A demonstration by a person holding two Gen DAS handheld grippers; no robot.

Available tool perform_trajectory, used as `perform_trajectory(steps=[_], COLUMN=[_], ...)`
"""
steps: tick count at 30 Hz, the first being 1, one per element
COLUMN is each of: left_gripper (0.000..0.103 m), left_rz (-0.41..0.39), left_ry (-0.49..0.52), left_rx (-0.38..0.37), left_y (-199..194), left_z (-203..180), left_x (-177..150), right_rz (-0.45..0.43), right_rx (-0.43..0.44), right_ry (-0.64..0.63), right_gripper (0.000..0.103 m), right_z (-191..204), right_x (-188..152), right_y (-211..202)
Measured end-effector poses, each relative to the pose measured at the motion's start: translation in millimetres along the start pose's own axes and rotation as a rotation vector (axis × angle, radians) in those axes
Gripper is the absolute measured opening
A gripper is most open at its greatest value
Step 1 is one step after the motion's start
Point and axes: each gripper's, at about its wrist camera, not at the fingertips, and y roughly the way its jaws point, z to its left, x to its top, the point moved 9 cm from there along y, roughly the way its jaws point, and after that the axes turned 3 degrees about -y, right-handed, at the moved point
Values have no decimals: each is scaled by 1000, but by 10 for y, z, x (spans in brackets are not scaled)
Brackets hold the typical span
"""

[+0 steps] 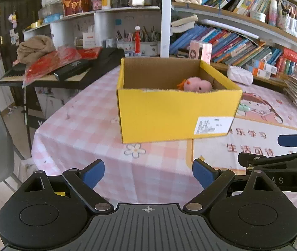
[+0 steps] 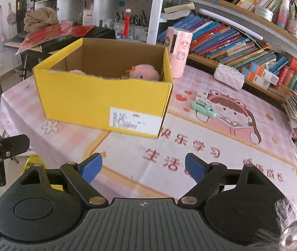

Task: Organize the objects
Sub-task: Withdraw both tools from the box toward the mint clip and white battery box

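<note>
Both grippers idle, nothing held. Left gripper (image 1: 148, 173) jaws spread wide, empty; right gripper (image 2: 143, 167) same, wide apart, empty. Both hover over near edge of table w/ pink checked cloth (image 1: 81, 129).

Open yellow cardboard box w/ white shipping label (image 2: 98, 102) sits at 11 o'clock from right gripper, 12 o'clock from left. Pink plush toy w/ orange bow (image 2: 142, 73) already inside, back right corner; 2nd pale pink soft item beside it, can't tell what.

Still loose on table: small mint-green rectangular gadget (image 2: 203, 108) at 1 o'clock from right gripper, just right of box. White quilted pouch (image 2: 229, 78) further back at 1, near the bookshelf. Tall pink cylindrical container w/ cartoon print (image 2: 178, 51) behind box's right rear corner.

Prob next: right gripper takes the mint gadget, it's closest. Tips: approach from above, jaws across the short side, it's low and flat so go down near the cloth before closing, avoid pinching fabric. Lift above the box rim before traversing to 11, release over the free left half so plush isn't squashed.
</note>
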Motion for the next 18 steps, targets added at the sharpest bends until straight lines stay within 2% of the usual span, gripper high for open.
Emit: perform_trajectory(steps=[8,18], left_gripper=[93,93], left_rz=[23,56], left_ry=[28,81], left_rx=[-21,-92], left_y=[-80,-76], left_z=[-52,-282], left_x=[-140,-253], right_rz=[14,40], right_rx=[-23,-86], right_ry=[9,55], right_gripper=[92,93], right_z=[43,-126], right_x=[-190,-416], right_y=[-133,-261])
